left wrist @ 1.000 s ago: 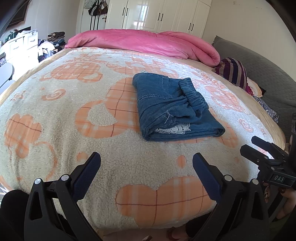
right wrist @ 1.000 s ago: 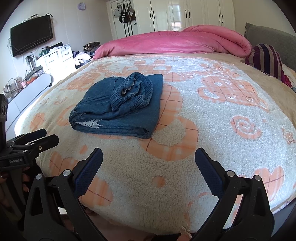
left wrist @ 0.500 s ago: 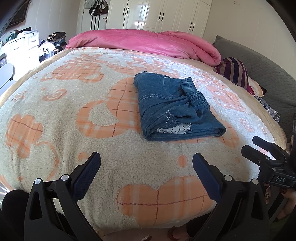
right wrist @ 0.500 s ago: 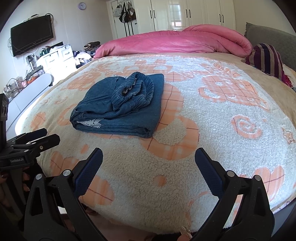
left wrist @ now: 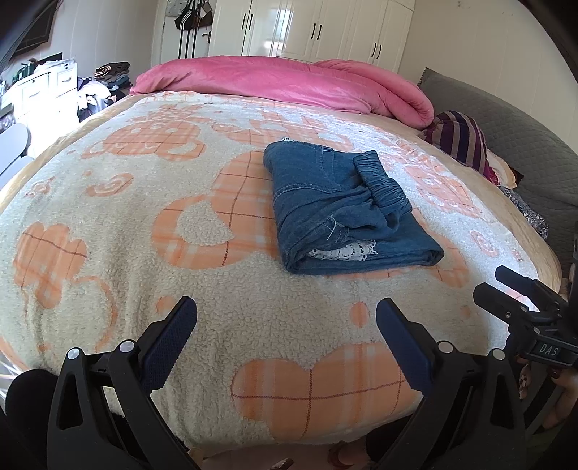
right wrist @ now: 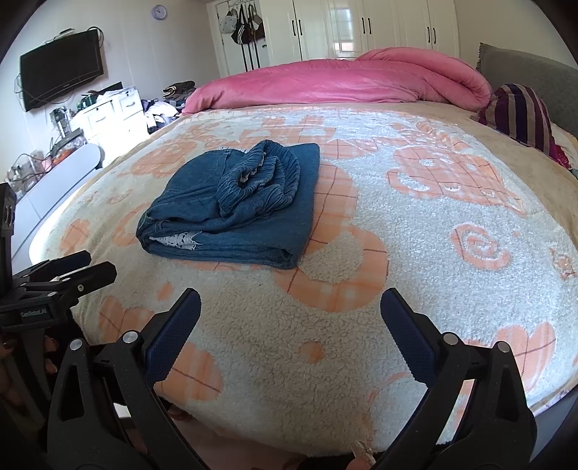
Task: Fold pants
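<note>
The pants [left wrist: 339, 213] lie folded into a compact blue denim bundle on the bed [left wrist: 108, 202], on the fleece blanket [left wrist: 202, 311] with its cream ground and orange checked shapes; the elastic waistband [left wrist: 383, 180] is bunched on top of the bundle, and a strip of white lace [left wrist: 346, 250] shows between the layers at the near end. In the right wrist view the same bundle [right wrist: 238, 209] sits left of centre, its folded edge toward the camera.

The left hand-held gripper [left wrist: 285, 325] is held wide, its two blue-padded fingers [left wrist: 169, 340] well apart with nothing between them; it hangs over the near edge of the bed, well short of the pants. The right hand-held gripper [right wrist: 289, 321] is likewise spread wide and holds nothing; its fingers [right wrist: 408, 343] frame bare blanket, and the pants lie beyond them, apart. Each one shows in the other's view: the right one at the right edge [left wrist: 523, 311] of the left wrist view, the left one at the left edge [right wrist: 61, 278] of the right wrist view; from these side angles I cannot tell more about their jaws.

At the far end of the bed a pink quilt [left wrist: 281, 79] is heaped across the width; a striped cushion [left wrist: 458, 141] lies at the right side beside a grey headboard [left wrist: 520, 123]; white wardrobes [left wrist: 318, 29] line the back wall, and a television [right wrist: 61, 68] hangs on the left wall.
</note>
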### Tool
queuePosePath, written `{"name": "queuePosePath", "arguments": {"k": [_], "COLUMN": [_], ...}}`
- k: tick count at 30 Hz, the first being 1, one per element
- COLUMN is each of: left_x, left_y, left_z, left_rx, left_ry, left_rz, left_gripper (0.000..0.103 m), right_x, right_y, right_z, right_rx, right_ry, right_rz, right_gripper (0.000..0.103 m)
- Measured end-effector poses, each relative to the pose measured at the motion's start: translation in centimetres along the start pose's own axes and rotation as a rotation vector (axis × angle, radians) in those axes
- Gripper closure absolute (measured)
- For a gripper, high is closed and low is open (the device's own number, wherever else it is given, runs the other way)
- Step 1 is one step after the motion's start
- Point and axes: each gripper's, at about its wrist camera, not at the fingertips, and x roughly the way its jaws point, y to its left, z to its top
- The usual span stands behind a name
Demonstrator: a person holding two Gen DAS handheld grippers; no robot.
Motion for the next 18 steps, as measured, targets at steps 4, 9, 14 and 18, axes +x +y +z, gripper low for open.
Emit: {"name": "queuePosePath", "arguments": {"k": [4,9,14,18], "left_x": [0.04,0.12,0.14,0.07], "left_y": [-0.02,-0.07,-0.14,-0.33], "left_z": [0.01,0.01,-0.01,-0.02], "left_rx": [0.001,0.004,0.009,0.021], "left_ry": [0.003,0.006,0.009,0.011], "left_rz": [0.007,0.013,-0.005,-0.001], "left_gripper": [0.004,0.004,0.004,0.004], "right_x": [0.03,0.05,0.22,0.21], "right_y": [-0.06,-0.05,0.01,0.09], "right_z": [0.0,-0.03,-0.13,-0.16], "right_rx": [0.001,0.002,0.003,0.0], "right_ry": [0.002,0.003,0.009,0.009], "right_rz": [0.0,0.001,0.001,-0.001], "right_gripper": [0.009,0.009,0.009,0.009]}}
